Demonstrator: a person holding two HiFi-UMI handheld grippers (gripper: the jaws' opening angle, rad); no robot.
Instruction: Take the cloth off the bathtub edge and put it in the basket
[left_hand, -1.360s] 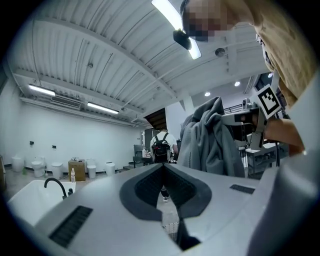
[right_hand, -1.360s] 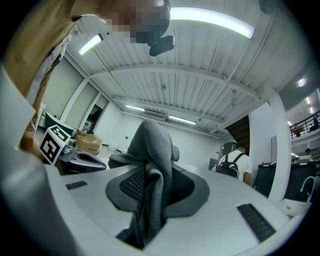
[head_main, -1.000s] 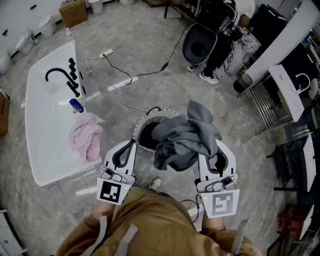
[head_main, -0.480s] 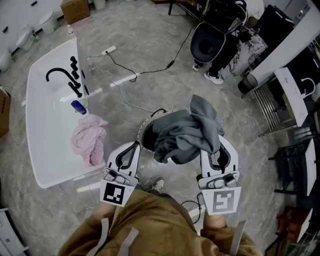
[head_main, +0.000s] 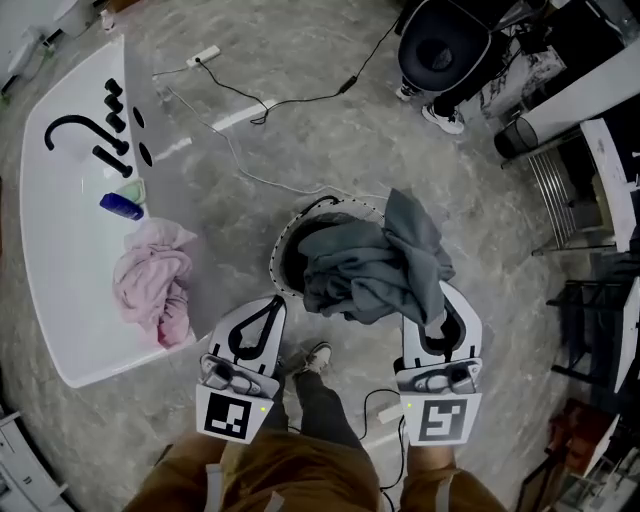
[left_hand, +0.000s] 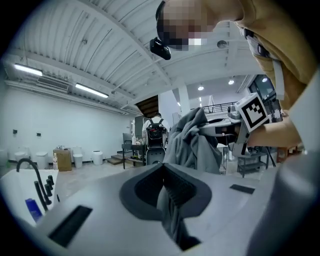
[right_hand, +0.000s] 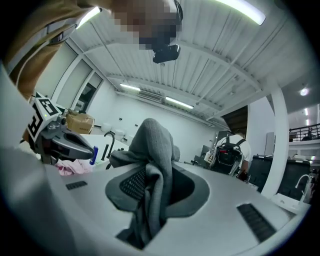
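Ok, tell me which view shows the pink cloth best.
The head view: the pink cloth lies whole on the bathtub edge. The right gripper view catches only a sliver at its left side; the left gripper view misses it.

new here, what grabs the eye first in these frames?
A bunched grey cloth is clamped in the right gripper and, in the head view, hangs over the mouth of the round basket at centre. To the left, a pink cloth lies draped on the edge of the white bathtub.
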